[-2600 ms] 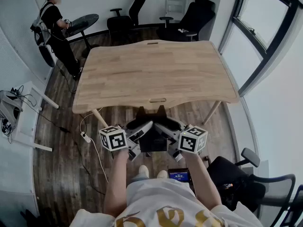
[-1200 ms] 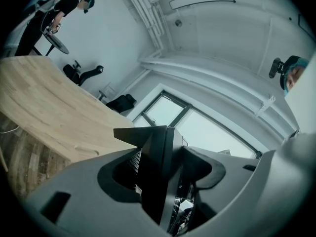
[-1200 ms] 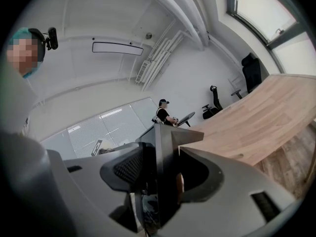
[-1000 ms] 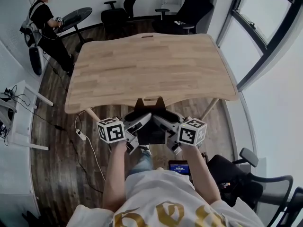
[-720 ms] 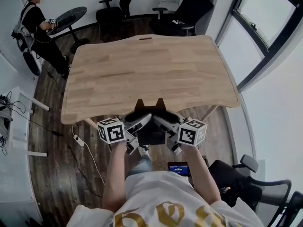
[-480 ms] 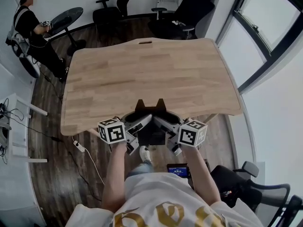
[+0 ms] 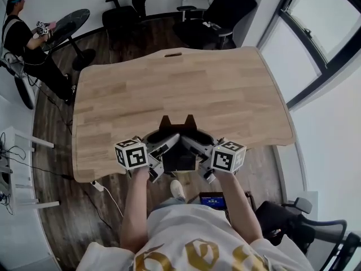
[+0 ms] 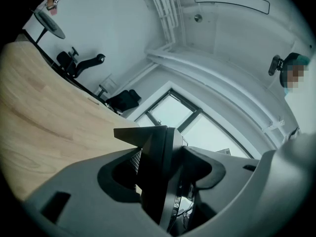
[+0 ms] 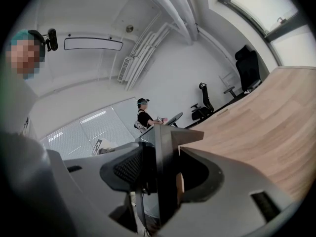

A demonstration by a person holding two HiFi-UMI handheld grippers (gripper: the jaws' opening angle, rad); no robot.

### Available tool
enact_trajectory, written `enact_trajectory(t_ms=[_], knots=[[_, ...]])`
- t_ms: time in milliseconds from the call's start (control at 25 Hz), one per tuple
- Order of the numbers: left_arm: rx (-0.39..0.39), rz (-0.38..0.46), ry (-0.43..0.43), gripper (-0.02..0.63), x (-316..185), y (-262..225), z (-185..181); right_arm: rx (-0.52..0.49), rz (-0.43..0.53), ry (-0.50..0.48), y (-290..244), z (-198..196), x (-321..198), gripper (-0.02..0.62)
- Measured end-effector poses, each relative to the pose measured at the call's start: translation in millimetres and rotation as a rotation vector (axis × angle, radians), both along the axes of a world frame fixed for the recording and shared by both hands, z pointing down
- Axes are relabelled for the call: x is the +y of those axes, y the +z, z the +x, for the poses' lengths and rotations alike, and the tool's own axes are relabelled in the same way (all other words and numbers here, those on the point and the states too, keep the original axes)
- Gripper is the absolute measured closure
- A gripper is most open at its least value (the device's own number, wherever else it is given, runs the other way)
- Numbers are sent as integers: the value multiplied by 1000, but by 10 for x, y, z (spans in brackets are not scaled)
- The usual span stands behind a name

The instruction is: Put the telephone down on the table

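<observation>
Head view: left hand-held gripper [image 7: 164, 144] and right hand-held gripper [image 7: 195, 144], jaws wide, tight on telephone [image 7: 179, 158]

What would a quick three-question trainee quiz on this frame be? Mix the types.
1. True or false: only the left tool grips the telephone.
2. The other person is: A at a sink; B by the round dark table; C on a ladder.
3. Fill in: the telephone is ___ in colour.
Key: 1 false, the right tool grips it too; 2 B; 3 black.
</observation>
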State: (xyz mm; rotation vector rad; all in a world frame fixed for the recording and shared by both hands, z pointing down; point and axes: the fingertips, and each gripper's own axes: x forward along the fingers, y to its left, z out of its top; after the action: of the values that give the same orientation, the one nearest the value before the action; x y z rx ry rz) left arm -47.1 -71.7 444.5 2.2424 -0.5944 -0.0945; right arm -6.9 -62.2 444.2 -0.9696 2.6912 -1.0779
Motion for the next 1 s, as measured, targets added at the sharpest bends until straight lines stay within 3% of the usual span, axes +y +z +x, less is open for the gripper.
enact_trajectory(t_ms=[560, 1000], knots=[[17, -12, 26, 359, -469, 63, -9, 16, -5, 30, 53, -14, -456, 388], [5, -19, -6, 359, -855, 129, -138, 4, -3, 3, 120, -134, -856, 388]])
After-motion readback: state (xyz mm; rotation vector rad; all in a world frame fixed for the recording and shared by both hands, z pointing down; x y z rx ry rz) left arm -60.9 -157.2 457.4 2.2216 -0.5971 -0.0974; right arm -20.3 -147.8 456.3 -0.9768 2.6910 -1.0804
